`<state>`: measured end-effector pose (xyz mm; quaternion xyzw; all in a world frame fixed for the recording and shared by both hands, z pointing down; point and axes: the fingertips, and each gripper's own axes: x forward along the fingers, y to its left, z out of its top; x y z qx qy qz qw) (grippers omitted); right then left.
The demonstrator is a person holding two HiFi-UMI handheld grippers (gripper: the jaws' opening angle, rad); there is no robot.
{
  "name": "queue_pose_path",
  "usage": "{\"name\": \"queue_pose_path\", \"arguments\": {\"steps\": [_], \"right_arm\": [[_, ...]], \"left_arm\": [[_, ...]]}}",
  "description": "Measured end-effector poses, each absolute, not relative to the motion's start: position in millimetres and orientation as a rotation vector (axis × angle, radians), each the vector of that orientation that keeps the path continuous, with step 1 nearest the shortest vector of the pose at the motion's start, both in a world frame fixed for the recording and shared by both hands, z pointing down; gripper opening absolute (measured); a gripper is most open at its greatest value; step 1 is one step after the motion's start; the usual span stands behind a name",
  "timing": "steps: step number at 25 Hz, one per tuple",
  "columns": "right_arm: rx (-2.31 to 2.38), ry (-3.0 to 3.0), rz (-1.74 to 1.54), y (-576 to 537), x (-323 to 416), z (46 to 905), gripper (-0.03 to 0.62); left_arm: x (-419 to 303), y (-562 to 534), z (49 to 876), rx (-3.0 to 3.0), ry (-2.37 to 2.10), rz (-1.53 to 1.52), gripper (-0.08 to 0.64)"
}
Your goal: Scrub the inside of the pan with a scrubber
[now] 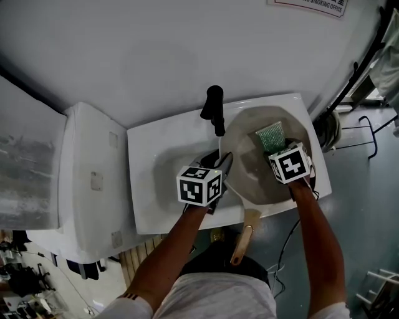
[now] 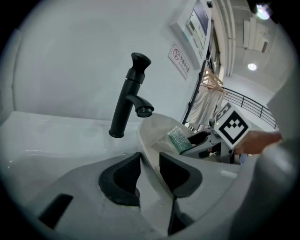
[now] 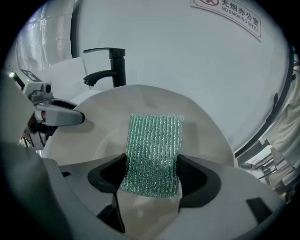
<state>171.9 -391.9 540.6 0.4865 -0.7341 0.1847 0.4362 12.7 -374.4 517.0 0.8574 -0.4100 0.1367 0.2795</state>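
Left claw (image 1: pixel 221 163), grey two-jaw body with black pads and a square-marker cube: clenched on the near-left rim of the pan, the wall of the pan pinched between its pads (image 2: pixel 123 180).

Right claw (image 1: pixel 277 149), same build: grasping the scrubber by its lower end, one pad on each side edge, inside the pan at the right half.

Flat rectangular scrubber of green, glittery woven mesh (image 3: pixel 154 150): stands up out of the right claw's jaws, its free end lying against the pan's far inner wall.

Round, shallow cream-coloured pan (image 1: pixel 249 168): tilted, with its far rim raised. Its inside is pale and bare around the scrubber.

Pale wooden handle with a dark tip (image 1: pixel 243 240): runs from the pan's near rim toward the person, past the sink's front edge.

White rectangular ceramic sink (image 1: pixel 162 162): under and to the left of the pan, which fills its right part.

Matte black single-lever faucet (image 1: pixel 215 109): upright just beyond the pan's left rim, spout turned toward the pan.

White boxy unit (image 1: pixel 87 180): left of the sink, well apart from the pan.

Plain white wall (image 1: pixel 187 50): behind the pan, carrying a white no-smoking sign with red print (image 3: pixel 227 14) up to the right.
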Motion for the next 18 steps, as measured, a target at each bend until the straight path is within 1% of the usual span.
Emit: {"name": "queue_pose_path", "arguments": {"steps": [4,12,18], "right_arm": [[1.177,-1.868,0.455,-378,157,530,0.345],[1.014,-1.954,0.480,-340,89,541,0.345],[0.982,-1.927,0.497,-341,89,554,0.345]], "left_arm": [[12,-374,517,2.301,-1.097,0.366,0.133],[12,-375,517,2.296,-1.102,0.355,0.132],[12,-375,517,2.291,-1.111,0.354,0.132]]}}
